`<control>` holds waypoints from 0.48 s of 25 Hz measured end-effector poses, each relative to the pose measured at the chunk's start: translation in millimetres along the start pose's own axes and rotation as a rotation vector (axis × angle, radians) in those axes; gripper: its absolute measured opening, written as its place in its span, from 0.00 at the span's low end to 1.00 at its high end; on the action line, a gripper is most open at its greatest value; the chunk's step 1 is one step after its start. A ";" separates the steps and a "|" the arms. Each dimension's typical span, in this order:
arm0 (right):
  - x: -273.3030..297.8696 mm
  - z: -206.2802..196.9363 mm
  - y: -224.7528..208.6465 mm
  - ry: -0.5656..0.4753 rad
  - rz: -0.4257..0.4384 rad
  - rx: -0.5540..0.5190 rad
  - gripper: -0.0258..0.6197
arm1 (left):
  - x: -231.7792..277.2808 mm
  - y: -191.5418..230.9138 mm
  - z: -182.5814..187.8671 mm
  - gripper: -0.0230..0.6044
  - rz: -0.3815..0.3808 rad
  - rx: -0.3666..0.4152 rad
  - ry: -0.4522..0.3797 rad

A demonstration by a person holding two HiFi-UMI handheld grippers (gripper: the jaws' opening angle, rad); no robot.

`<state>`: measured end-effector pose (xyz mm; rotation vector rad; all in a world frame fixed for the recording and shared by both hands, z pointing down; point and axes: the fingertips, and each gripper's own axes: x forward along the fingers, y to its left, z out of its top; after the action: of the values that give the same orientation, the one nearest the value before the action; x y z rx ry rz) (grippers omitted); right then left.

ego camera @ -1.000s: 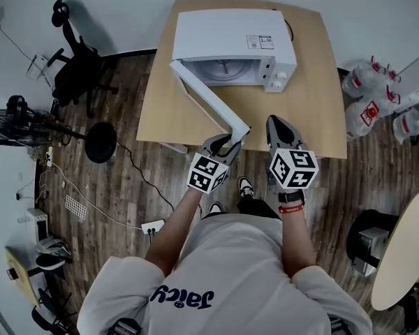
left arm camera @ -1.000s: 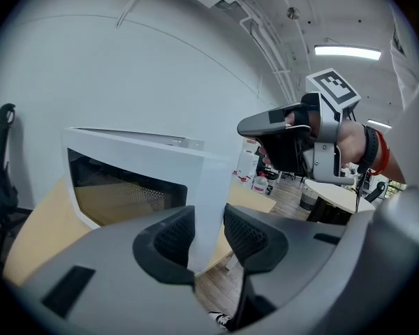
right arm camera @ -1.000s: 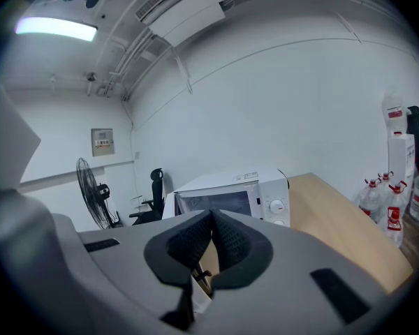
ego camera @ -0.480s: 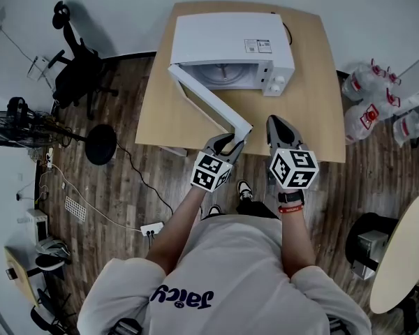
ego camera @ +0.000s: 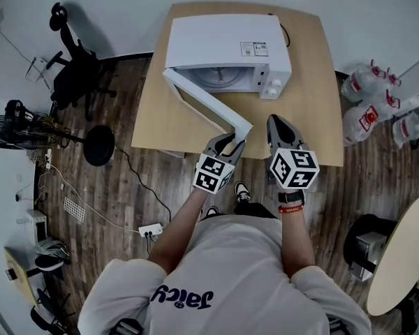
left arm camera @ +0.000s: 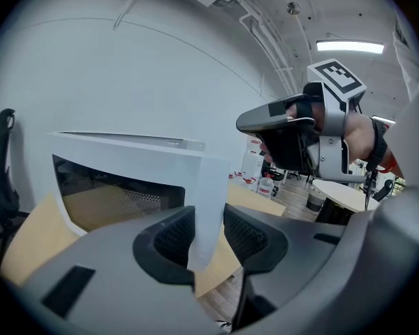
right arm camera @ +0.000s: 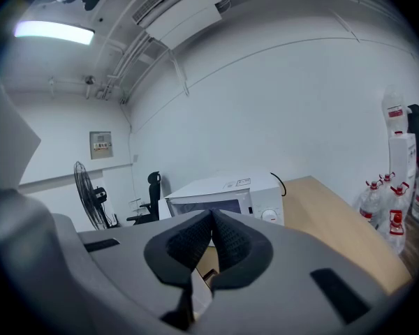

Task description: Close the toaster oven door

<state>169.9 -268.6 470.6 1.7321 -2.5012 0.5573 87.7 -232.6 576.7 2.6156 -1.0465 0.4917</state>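
**White door held at its free edge, closing only partly done**

Where the task stands: the toaster oven (ego camera: pixel 227 47) sits at the far side of the wooden tabletop (ego camera: pixel 311 117), front facing us. Its door (ego camera: pixel 206 103) stands open, hinged at the oven's left front corner and slanting out across the tabletop towards the person. The cavity shows clearly behind it. We judge the door already taken in hand but not shut, with a good part of the swing to the oven front left, then the last press home.

Left gripper (ego camera: pixel 232 142): its jaws are clamped on the door's free end, one pad on each face. In the left gripper view the white panel runs off to the left from between the pads, its dark window showing the tabletop through it. The hold is at the outermost edge and low on the panel, near its bottom corner.

Right gripper (ego camera: pixel 274 121): its jaws are together with nothing between them. It hangs just beside the left one, over the near edge of the tabletop, apart from the door. Its own view looks straight at the oven front and the knobs on its right side.

What is left, as we read it: carry the held edge round towards the control-panel side, then let go once the door lies flush.
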 end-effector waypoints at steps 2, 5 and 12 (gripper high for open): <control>1.5 3.4 -2.4 -0.002 0.006 -0.006 0.06 | 4.1 -0.3 2.4 0.27 0.018 0.001 -0.004; 4.9 6.9 -6.9 -0.002 0.015 -0.013 0.06 | 12.1 0.2 5.9 0.27 0.033 -0.006 -0.017; 14.8 9.1 -15.0 0.011 0.044 -0.033 0.06 | 26.0 3.1 12.6 0.31 0.048 -0.029 -0.035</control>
<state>179.6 -289.4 469.5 1.6621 -2.5313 0.5234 105.8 -255.4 576.4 2.5881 -1.1213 0.4390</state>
